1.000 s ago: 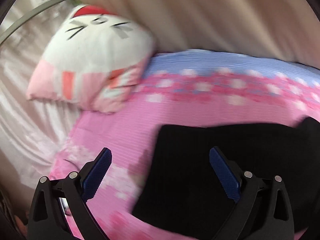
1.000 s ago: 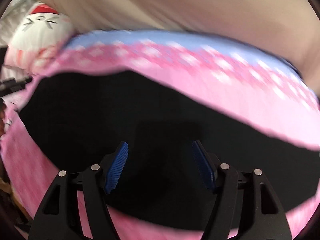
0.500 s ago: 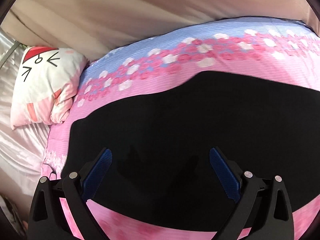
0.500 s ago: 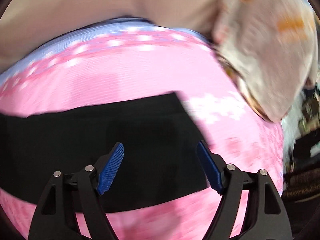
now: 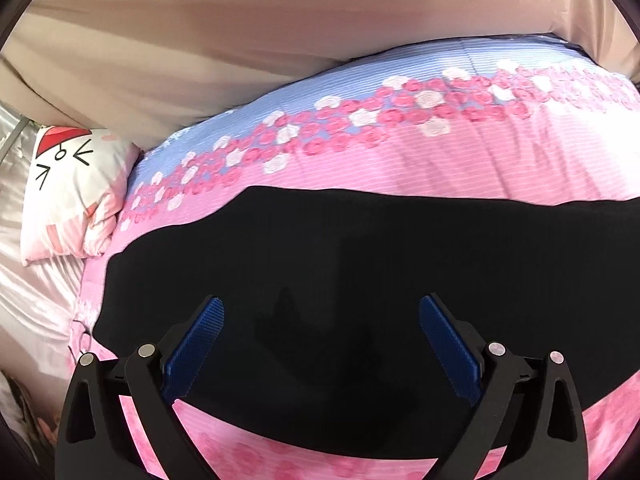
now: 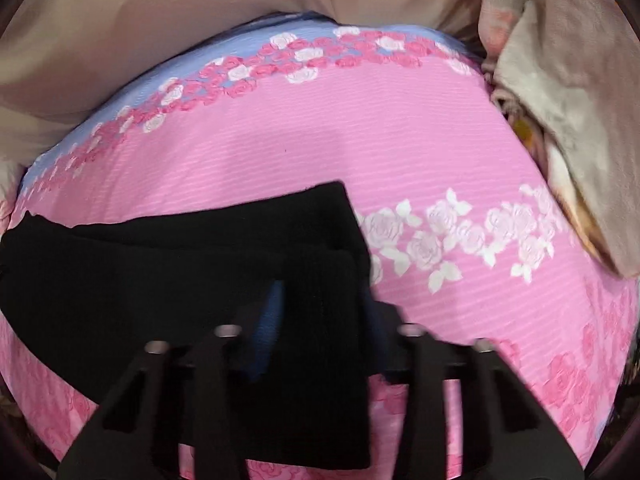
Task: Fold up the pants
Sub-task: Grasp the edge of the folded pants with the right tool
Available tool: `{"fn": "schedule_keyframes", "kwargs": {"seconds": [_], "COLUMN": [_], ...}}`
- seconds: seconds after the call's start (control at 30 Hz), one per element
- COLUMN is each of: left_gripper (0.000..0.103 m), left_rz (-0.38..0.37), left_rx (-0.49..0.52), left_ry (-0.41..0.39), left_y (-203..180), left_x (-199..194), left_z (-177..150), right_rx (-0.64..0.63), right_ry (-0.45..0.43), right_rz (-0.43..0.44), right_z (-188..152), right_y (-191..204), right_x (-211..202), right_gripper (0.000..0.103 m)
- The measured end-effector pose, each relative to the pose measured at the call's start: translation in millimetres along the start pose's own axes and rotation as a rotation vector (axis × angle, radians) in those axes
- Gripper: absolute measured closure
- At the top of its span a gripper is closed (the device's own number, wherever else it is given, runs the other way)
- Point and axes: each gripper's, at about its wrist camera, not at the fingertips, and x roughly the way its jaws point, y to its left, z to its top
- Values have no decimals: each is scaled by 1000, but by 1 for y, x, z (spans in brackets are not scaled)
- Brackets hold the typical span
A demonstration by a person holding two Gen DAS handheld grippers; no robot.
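Right tool (image 6: 320, 320) just closing, pinching black pants (image 6: 160, 272), pink bedspread (image 6: 440, 152)

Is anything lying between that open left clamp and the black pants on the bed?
Nothing visible. The left gripper hangs open directly over the black pants, with only bare cloth between its fingers.

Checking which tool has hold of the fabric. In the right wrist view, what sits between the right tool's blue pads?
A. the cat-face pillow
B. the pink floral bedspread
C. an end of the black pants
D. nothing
C: the right tool is shut on the black pants, ribbed fabric bunched between its pads.
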Motion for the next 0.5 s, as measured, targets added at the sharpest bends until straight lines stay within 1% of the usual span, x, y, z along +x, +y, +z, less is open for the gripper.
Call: {"fn": "schedule_keyframes", "kwargs": {"seconds": [0.03, 0.07, 0.1, 0.13, 0.17, 0.2, 0.23, 0.3, 0.37, 0.43, 0.47, 0.5], "left_gripper": [6, 6, 6, 6, 6, 6, 6, 6, 6, 6, 6, 6], "left_rz": [4, 6, 7, 13, 18, 23, 31, 35, 43, 49, 48, 45], "left_rx": [-5, -8, -12, -15, -18, -22, -26, -36, -36, -29, -26, -25], "left_ry": [2, 3, 1, 0, 0, 0, 2, 13, 28, 33, 33, 32], "left_y": [-4, -7, -9, -11, -12, -12, -13, -13, -16, -19, -20, -20], "left_x": [-1, -2, -4, -6, -6, -6, -6, -4, -2, -3, -4, -4], "left_z": [1, 2, 3, 4, 5, 5, 5, 5, 4, 1, 0, -3], "right_rx": [-30, -72, -139, -168, -208, -225, -237, -236, -221, -249, -250, -234], "right_ry": [-45, -73, -117, -143, -191, -214, -217, -140, -71, -14, 11, 22], "right_rz": [30, 36, 36, 38, 34, 31, 22, -10, -12, -17, -28, -33], "right_z": [11, 16, 25, 30, 37, 41, 44, 41, 30, 14, 5, -2], "right_y": [3, 10, 23, 29, 37, 39, 39, 27, 18, 18, 16, 12], "right_x": [-15, -27, -46, -55, -69, -74, -72, -45, -25, -18, -15, -15], "right_gripper": [90, 91, 91, 91, 91, 91, 90, 90, 90, 90, 88, 84]}}
